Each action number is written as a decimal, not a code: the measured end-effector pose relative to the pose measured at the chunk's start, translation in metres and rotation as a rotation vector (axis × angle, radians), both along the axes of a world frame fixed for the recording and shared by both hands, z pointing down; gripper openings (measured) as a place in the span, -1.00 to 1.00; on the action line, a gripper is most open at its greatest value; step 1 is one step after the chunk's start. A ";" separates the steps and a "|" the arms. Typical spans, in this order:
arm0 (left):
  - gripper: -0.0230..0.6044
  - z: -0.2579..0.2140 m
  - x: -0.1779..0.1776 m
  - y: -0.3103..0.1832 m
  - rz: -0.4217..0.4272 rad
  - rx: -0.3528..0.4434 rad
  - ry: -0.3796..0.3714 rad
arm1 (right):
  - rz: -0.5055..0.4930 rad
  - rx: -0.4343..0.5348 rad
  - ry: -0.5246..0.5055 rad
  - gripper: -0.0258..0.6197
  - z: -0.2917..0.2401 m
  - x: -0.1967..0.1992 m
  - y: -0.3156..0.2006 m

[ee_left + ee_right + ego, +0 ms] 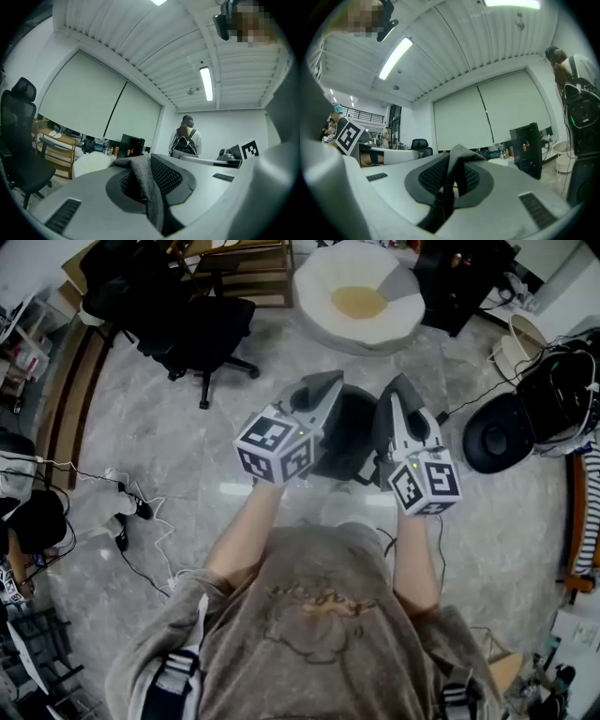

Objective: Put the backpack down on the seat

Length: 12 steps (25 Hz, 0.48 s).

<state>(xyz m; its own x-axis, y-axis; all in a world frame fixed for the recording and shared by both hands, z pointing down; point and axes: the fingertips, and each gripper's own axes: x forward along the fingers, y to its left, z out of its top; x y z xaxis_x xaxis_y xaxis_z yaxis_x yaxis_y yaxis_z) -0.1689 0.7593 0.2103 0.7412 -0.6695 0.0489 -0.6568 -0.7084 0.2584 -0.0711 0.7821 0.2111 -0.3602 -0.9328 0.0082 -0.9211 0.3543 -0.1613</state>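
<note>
- Evidently, the left gripper and right gripper were each clamped on a grey strap, sharing the load evenly.
- The dark backpack hung between them, right of the office chair and well apart from it, so it was not yet set down.

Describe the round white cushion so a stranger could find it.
Look across the pale marble floor to its far side. Between the black office chair and a black cabinet sits the round white cushion, the only pale, puffy thing there, with a tan patch in its middle.
</note>
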 end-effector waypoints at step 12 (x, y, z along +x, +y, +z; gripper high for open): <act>-0.83 0.005 0.009 -0.123 0.046 0.020 -0.018 | -0.007 0.014 0.017 -0.84 0.004 0.008 -0.127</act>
